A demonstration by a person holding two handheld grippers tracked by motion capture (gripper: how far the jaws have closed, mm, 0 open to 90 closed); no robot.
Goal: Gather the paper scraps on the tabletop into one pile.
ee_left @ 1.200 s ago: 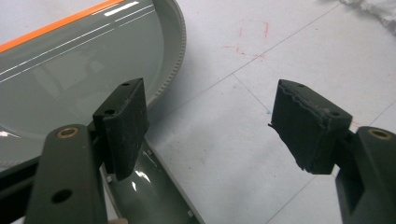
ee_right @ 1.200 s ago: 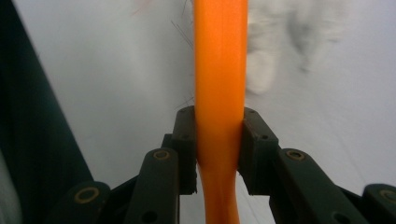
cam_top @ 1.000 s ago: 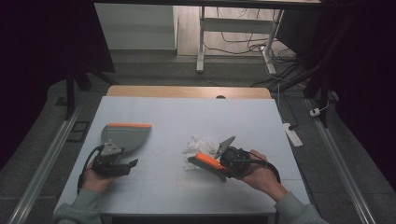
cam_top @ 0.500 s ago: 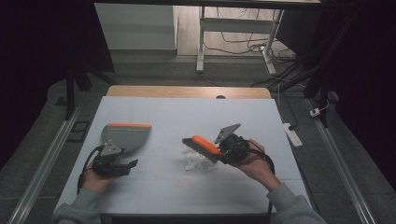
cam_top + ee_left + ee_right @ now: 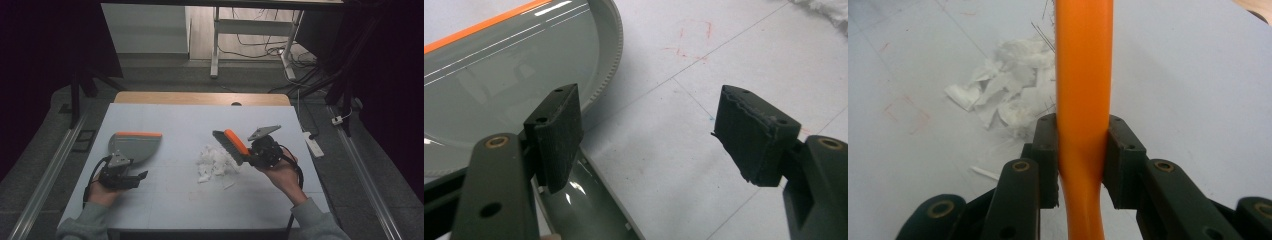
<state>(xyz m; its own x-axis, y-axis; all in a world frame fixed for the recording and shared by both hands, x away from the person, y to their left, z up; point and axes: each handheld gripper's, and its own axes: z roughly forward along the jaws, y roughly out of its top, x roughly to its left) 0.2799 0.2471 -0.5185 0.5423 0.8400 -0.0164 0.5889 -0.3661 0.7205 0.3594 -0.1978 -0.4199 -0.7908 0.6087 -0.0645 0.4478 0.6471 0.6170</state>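
Brush over the scraps, dustpan parked

Right gripper (image 5: pixel 248 156) is pinching the orange brush (image 5: pixel 233 145) right of centre, beside the white paper scraps (image 5: pixel 214 161). Left gripper (image 5: pixel 136 177) sits lower left, jaws spread, by the grey dustpan (image 5: pixel 134 146).

Dim surroundings, evenly lit table (image 5: pixel 200 115); soft focus; glare streaks on dustpan (image 5: pixel 499 65)

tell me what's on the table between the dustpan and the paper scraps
Nothing: in the high view the stretch of table between the dustpan and the paper scraps is bare.
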